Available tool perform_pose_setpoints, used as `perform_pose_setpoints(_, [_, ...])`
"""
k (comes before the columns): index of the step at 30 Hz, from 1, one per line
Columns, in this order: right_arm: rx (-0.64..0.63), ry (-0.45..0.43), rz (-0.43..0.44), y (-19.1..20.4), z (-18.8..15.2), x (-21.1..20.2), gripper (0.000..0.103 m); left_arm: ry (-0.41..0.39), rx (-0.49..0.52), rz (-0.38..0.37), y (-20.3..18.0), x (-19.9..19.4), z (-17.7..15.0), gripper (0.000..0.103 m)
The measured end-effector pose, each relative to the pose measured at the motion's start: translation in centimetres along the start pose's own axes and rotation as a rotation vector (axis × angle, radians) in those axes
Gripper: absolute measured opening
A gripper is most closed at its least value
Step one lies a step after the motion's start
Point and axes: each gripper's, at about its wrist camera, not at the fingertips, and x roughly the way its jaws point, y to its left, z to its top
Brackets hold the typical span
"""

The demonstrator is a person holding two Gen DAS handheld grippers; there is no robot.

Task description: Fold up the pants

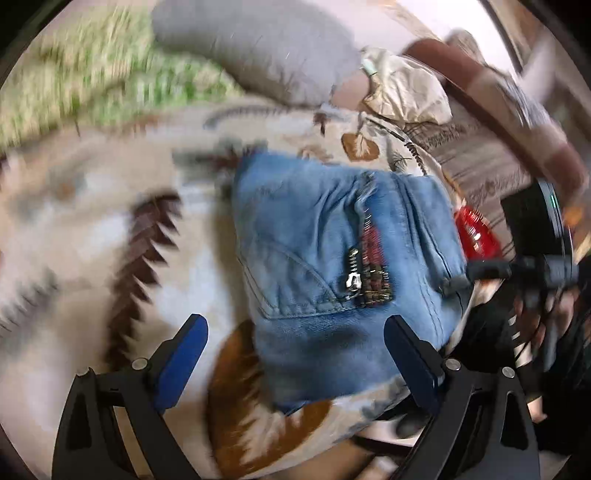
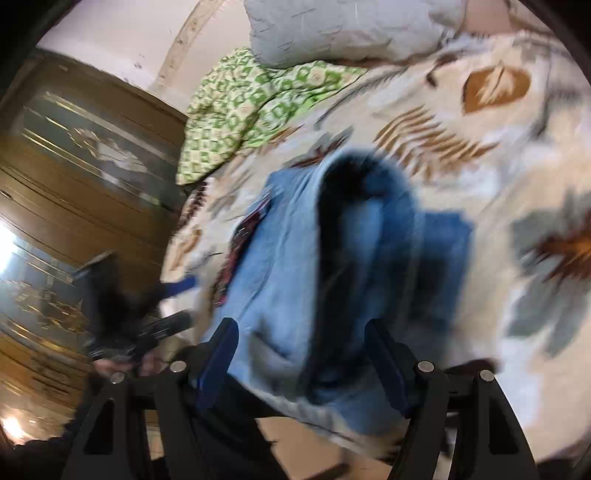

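Note:
The blue jeans point(image 1: 332, 258) lie folded in a thick bundle on the leaf-patterned bedspread point(image 1: 92, 221), zip and pocket facing up. My left gripper point(image 1: 295, 330) stands open and wide; the bundle's near edge reaches between its blue pads point(image 1: 184, 354) without touching them. In the right wrist view the jeans point(image 2: 280, 266) show their stacked folds end-on. My right gripper point(image 2: 303, 345) is open over the near end of the stack, pads clear of the cloth. The left gripper point(image 2: 177, 306) appears at the bundle's left side, the right gripper point(image 1: 480, 273) at its right side.
A grey pillow point(image 2: 351, 26) and a green-patterned blanket point(image 2: 240, 103) lie at the head of the bed. A red object point(image 1: 476, 232) sits beside the jeans. A wooden cabinet with glass doors point(image 2: 74, 166) stands close beside the bed. The bed's edge runs just below both grippers.

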Motion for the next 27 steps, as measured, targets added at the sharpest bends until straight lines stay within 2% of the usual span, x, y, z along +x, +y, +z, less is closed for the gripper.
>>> perform_pose_setpoints(2, [-0.006, -0.005, 0.044, 0.5, -0.6, 0.8, 0.072, 0.048, -0.057, -0.099, 0.4, 1.6, -0.2, 0.096])
perform_pose_setpoints(3, [-0.014, -0.001, 0.05, 0.8, -0.7, 1.2, 0.067, 0.063, -0.068, -0.132, 0.3, 2.4, -0.2, 0.096])
perform_pose_setpoints(4, [-0.037, 0.01, 0.038, 1.2, -0.9, 1.7, 0.046, 0.071, -0.079, -0.156, 0.1, 3.1, -0.3, 0.096])
perform_pose_setpoints(5, [-0.07, 0.014, -0.003, 1.6, -1.0, 2.0, 0.023, 0.081, -0.082, -0.149, -0.2, 3.3, -0.4, 0.083])
perform_pose_setpoints(6, [-0.088, 0.013, -0.022, 1.9, -1.0, 2.0, 0.023, 0.091, -0.068, -0.129, -0.7, 3.2, -0.3, 0.072])
perform_pose_setpoints(7, [-0.094, 0.008, -0.016, 2.0, -1.1, 1.6, 0.021, 0.081, -0.025, -0.122, -1.5, 2.5, -0.2, 0.055])
perform_pose_setpoints(8, [-0.105, 0.001, 0.017, 2.4, -1.2, 0.8, 0.02, 0.066, 0.006, -0.12, -1.8, 1.8, -0.2, 0.043])
perform_pose_setpoints(10, [-0.137, -0.027, 0.016, 2.8, -1.4, -0.8, 0.019, 0.048, 0.034, -0.152, -2.3, 0.6, -0.4, 0.037])
perform_pose_setpoints(12, [-0.133, -0.035, -0.007, 2.2, -1.7, -1.9, 0.019, 0.076, 0.06, -0.119, -2.3, 1.3, -0.4, 0.031])
perform_pose_setpoints(14, [-0.099, 0.01, -0.109, 0.5, -2.1, -0.9, 0.019, 0.14, 0.078, -0.082, -2.2, 3.4, -0.7, 0.032])
perform_pose_setpoints(16, [-0.067, 0.066, -0.163, -1.6, -2.6, 1.5, 0.018, 0.146, 0.095, -0.082, -2.2, 4.2, -0.8, 0.033])
perform_pose_setpoints(17, [-0.073, 0.07, -0.183, -2.3, -2.8, 2.5, 0.018, 0.147, 0.08, -0.085, -2.0, 4.3, -0.6, 0.034])
perform_pose_setpoints(18, [-0.049, 0.049, -0.158, -2.9, -2.7, 2.8, 0.018, 0.15, 0.061, -0.083, -1.7, 4.3, -0.6, 0.035])
perform_pose_setpoints(19, [-0.016, 0.037, -0.137, -3.3, -2.5, 2.7, 0.019, 0.149, 0.072, -0.076, -1.8, 4.3, -0.7, 0.037])
perform_pose_setpoints(21, [-0.026, 0.032, -0.142, -3.2, -2.4, 2.7, 0.022, 0.143, 0.079, -0.043, -1.9, 4.1, -0.7, 0.051])
perform_pose_setpoints(22, [-0.04, 0.029, -0.145, -3.0, -2.4, 2.7, 0.025, 0.138, 0.068, 0.002, -1.8, 4.1, -0.6, 0.075])
perform_pose_setpoints(23, [-0.043, 0.028, -0.135, -2.8, -2.4, 2.5, 0.032, 0.129, 0.049, 0.039, -1.6, 4.1, -0.5, 0.089])
perform_pose_setpoints(24, [-0.031, 0.031, -0.126, -2.6, -2.6, 2.0, 0.036, 0.114, 0.032, 0.044, -1.4, 3.5, -0.3, 0.089])
perform_pose_setpoints(25, [-0.015, 0.032, -0.114, -2.4, -2.6, 1.4, 0.056, 0.106, 0.029, 0.028, -1.3, 3.0, -0.2, 0.089])
perform_pose_setpoints(26, [-0.01, 0.025, -0.108, -1.9, -2.8, 0.4, 0.082, 0.094, 0.029, 0.015, -1.3, 2.4, 0.1, 0.091])
perform_pose_setpoints(27, [-0.015, 0.0, -0.115, -1.7, -3.0, -0.6, 0.088, 0.078, 0.027, 0.013, -1.1, 1.9, 0.5, 0.092])
